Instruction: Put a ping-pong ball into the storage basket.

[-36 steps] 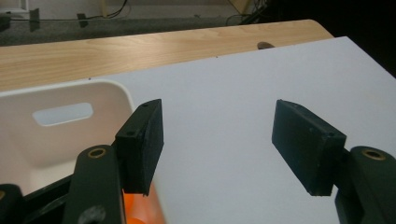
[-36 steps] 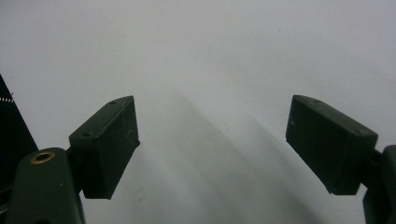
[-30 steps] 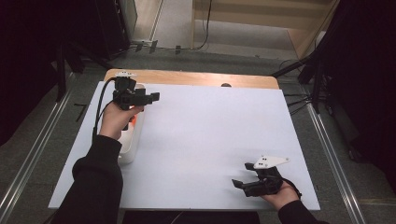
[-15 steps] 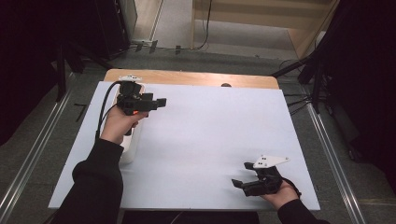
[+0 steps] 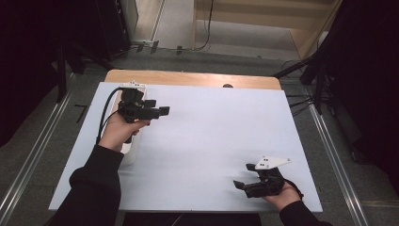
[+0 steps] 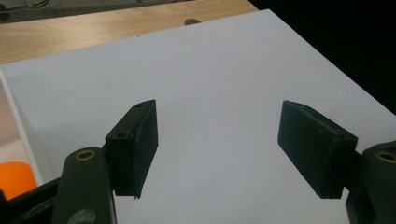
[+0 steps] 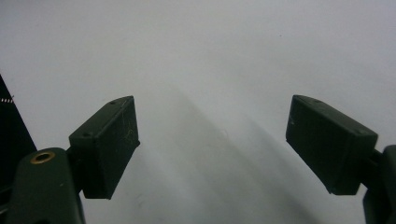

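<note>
White container (image 5: 132,149) lies lengthwise along the left edge of the white sheet (image 5: 211,136) that covers most of the table; its far end reaches close to the strip of bare wooden tabletop (image 5: 188,79) at the back. The left hand (image 5: 120,134) is above the container's middle, so part of it is hidden in the high view. In the left gripper view the container's white rim (image 6: 19,126) runs down the left border, and an orange object (image 6: 16,179) sits at the lower left corner on the container's side of that rim; what it is cannot be told. Left gripper (image 5: 160,108) is held above the sheet just beside the container, pointing toward the table's middle. Its jaws stand apart and have just been opening; in its own view (image 6: 219,144) nothing is between the pads, with plain white sheet behind them. A small dark round mark (image 5: 227,85) sits at the sheet's far edge, where it meets the wood. Right gripper (image 5: 243,175) is near the sheet's front right corner, well apart from the container, pointing left, with its grey three-cornered plate on top. Its jaws are spread wide (image 7: 212,144), nothing between them, bare sheet beneath.
</note>
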`<action>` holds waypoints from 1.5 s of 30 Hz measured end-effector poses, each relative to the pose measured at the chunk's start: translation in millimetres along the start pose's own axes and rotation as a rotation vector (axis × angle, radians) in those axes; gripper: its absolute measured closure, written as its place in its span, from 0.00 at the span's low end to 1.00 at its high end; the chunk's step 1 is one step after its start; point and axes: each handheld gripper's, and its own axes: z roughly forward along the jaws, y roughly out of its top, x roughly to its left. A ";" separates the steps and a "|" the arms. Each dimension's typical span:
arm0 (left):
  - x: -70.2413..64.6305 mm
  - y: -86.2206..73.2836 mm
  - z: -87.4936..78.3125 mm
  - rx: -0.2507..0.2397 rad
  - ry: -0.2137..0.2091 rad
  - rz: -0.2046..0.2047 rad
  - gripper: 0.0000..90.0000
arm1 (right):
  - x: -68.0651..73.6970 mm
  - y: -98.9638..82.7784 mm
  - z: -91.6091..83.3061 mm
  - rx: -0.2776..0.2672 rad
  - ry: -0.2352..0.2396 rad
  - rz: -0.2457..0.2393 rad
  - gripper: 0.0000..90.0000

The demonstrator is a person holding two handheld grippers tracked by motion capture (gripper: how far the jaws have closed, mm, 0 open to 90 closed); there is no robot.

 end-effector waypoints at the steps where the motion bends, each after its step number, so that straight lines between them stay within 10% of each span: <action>1: -0.5 -1.0 -0.2 0.003 -0.001 0.010 0.33 | -0.3 0.0 0.0 0.000 -0.001 -0.002 0.17; 32: -26.4 -35.2 -10.9 0.005 -0.099 0.121 0.32 | -1.0 1.3 0.7 -0.004 -0.006 0.001 0.17; 37: -32.5 -45.2 -9.9 -0.010 -0.039 0.157 0.32 | -1.5 2.7 1.2 -0.004 -0.005 0.007 0.17; 45: -35.0 -60.7 -8.3 0.022 -0.074 0.165 0.32 | -1.9 4.1 2.5 -0.003 0.000 0.002 0.17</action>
